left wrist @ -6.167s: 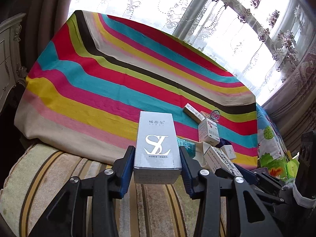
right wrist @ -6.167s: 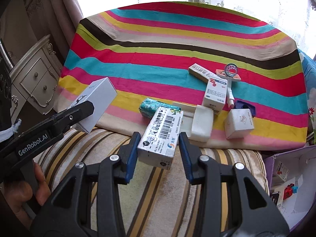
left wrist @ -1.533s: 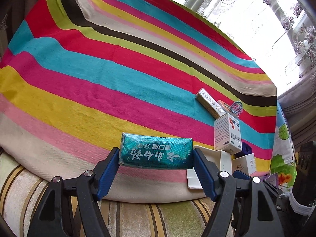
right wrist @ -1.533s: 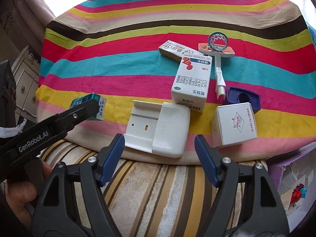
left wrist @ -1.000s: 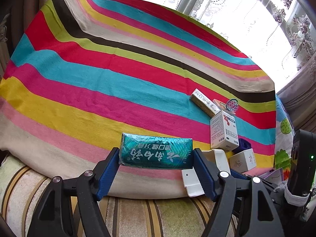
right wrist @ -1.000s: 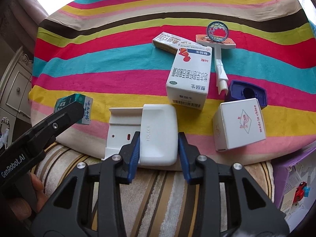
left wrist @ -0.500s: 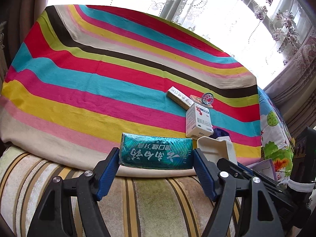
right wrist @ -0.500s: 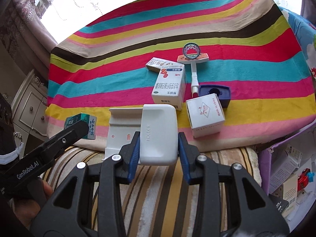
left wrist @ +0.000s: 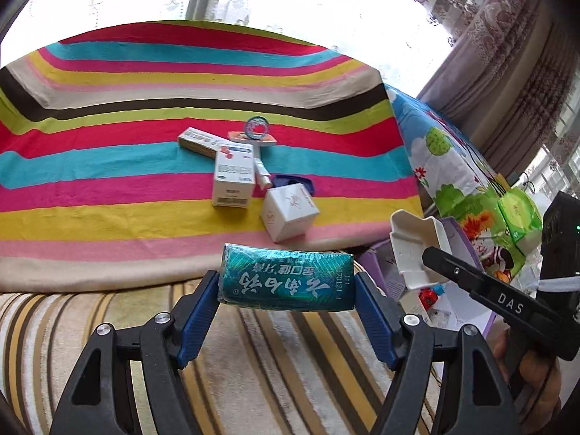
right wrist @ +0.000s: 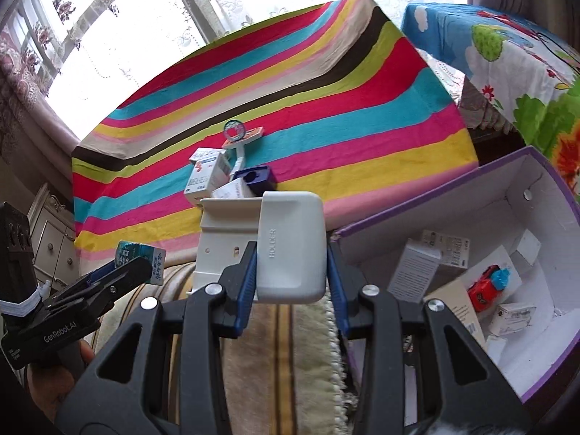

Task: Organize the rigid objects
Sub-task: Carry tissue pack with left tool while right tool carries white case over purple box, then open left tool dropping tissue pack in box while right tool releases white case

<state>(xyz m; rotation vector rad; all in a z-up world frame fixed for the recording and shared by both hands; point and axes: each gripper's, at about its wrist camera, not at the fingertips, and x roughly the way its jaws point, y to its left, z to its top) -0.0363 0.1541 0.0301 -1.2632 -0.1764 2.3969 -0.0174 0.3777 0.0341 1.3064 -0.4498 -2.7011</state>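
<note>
My left gripper (left wrist: 286, 282) is shut on a teal toothpaste box (left wrist: 288, 277), held crosswise above the striped sofa edge; it also shows in the right wrist view (right wrist: 139, 259). My right gripper (right wrist: 291, 262) is shut on a white plastic holder (right wrist: 290, 246), lifted near a purple box; the holder also shows in the left wrist view (left wrist: 417, 250). On the striped cloth (left wrist: 108, 181) lie a medicine box (left wrist: 232, 177), a white cube box (left wrist: 290, 212), a flat box (left wrist: 197, 141), a blue lid (left wrist: 293, 183) and a ringed toy (left wrist: 257, 128).
An open purple box (right wrist: 543, 195) at the right holds several small boxes and a red toy car (right wrist: 487, 286). A striped cushion (left wrist: 253, 362) lies below the grippers. A cartoon-print cloth (right wrist: 507, 47) covers furniture at the right. A dresser (right wrist: 50, 239) stands left.
Both grippers have swung right, away from the cloth toward the purple box, each carrying its object. The white holder has been lifted off the cloth.
</note>
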